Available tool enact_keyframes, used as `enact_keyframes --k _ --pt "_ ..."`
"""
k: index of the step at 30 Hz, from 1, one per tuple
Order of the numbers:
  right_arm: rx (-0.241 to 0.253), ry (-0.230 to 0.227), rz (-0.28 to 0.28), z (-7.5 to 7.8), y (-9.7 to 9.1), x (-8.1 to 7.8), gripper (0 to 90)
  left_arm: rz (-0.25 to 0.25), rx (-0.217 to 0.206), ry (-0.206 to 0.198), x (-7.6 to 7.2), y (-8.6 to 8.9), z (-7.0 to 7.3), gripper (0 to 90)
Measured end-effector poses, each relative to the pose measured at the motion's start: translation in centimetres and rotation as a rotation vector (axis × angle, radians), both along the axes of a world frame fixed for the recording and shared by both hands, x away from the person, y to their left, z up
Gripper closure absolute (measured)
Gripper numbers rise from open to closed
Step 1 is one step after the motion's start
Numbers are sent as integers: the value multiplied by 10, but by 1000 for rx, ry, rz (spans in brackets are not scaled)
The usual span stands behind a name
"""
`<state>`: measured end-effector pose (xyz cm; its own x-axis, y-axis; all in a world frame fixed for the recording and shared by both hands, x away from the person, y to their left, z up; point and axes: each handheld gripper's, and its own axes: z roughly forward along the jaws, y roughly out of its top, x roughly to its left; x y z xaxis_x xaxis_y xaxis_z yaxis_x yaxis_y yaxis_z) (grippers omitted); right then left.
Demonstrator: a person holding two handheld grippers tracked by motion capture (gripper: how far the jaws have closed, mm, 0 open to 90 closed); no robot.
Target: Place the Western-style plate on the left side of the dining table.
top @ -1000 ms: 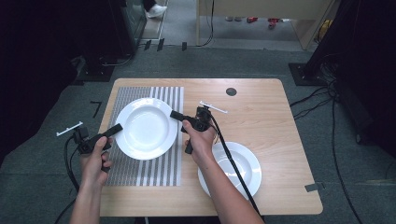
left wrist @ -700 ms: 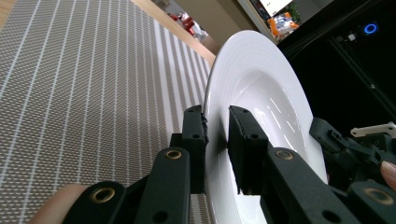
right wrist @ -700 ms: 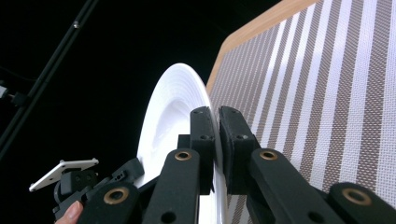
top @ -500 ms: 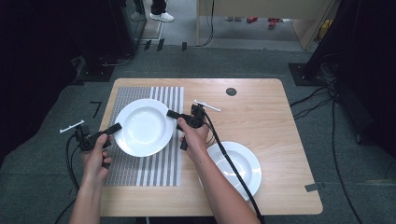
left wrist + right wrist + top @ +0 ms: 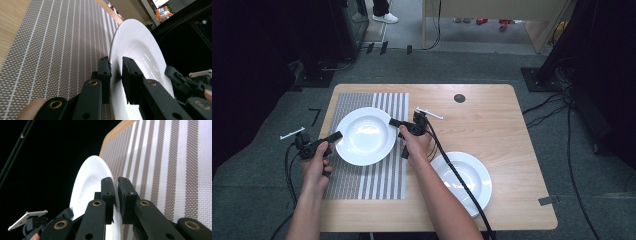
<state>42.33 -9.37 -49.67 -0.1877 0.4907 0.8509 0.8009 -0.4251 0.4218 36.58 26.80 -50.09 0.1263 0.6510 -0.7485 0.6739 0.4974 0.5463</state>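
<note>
A white plate [image 5: 364, 136] hangs over the grey striped placemat [image 5: 362, 175] on the left half of the table. My left gripper [image 5: 337, 135] is shut on the plate's left rim, and my right gripper [image 5: 393, 121] is shut on its right rim. In the left gripper view the black jaws clamp the plate's [image 5: 140, 50] edge, with the placemat [image 5: 50, 45] behind and the other gripper at the lower right. In the right gripper view the jaws pinch the thin rim of the plate [image 5: 90, 180] against the striped mat [image 5: 170, 170].
A second white plate [image 5: 467, 177] lies on the bare wood at the front right, partly under my right forearm. A small black disc [image 5: 459, 98] sits near the table's far edge. Dark equipment and cables ring the table.
Both grippers have carried the plate toward me and lower over the placemat. The second plate has not moved.
</note>
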Motion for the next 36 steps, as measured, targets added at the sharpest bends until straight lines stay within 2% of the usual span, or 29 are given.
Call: enact_keyframes --k 6,17,25,36 --pt "-11 25 -23 -12 4 5 832 10 14 12 3 1 -3 792" --pt "-30 47 -43 -22 7 9 822 25 36 36 5 -2 -11 790" --pt "-41 45 -63 -27 13 10 821 37 41 42 6 -1 -13 788" --pt "-96 12 -81 -30 18 10 820 46 63 58 7 -2 -18 765"
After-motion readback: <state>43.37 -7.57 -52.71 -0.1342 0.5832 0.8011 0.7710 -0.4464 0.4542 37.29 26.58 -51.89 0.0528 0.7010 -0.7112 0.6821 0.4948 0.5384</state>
